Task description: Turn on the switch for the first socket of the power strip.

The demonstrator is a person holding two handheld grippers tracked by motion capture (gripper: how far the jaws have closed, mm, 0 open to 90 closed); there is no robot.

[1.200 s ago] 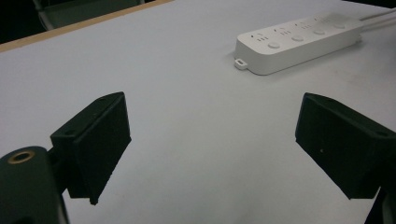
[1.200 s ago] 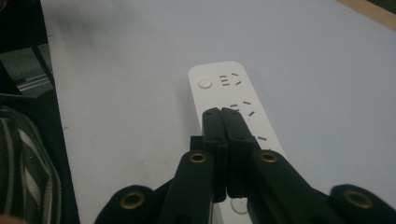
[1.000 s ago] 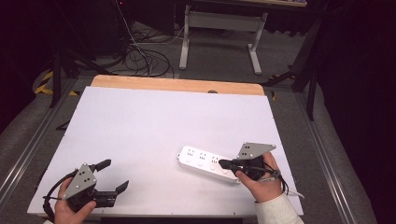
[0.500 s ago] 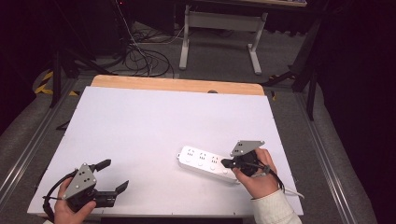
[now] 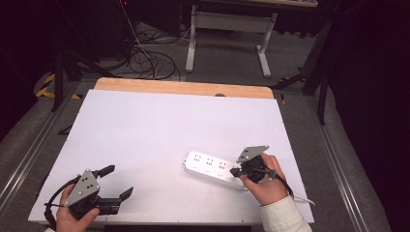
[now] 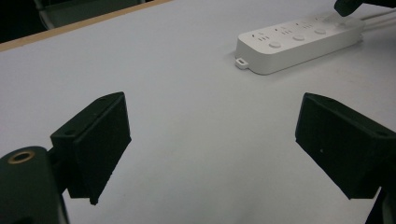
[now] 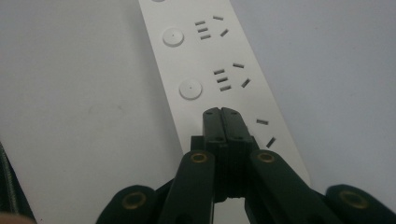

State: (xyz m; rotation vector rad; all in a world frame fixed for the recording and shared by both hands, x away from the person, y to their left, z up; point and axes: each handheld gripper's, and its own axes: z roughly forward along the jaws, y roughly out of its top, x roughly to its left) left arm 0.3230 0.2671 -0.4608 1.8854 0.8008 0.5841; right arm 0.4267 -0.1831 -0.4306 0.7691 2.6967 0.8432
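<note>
Closed right tongs (image 7: 222, 112) over power strip (image 7: 205, 70), tips on it

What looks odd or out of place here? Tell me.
Nothing stands out. The power strip lies flat and whole on the table, askew to its edges. The shut right gripper sits over its top; the left gripper is open, well apart.

The white bench (image 5: 159, 135) is evenly and brightly lit from overhead while the room around it falls into near-black, and the high view is soft and slightly grainy. In the left gripper view the near black tongs (image 6: 212, 149) are blurred and cast only faint shadows. In the right gripper view the power strip (image 7: 210, 60) is sharp, with dim corners and no glare.
</note>
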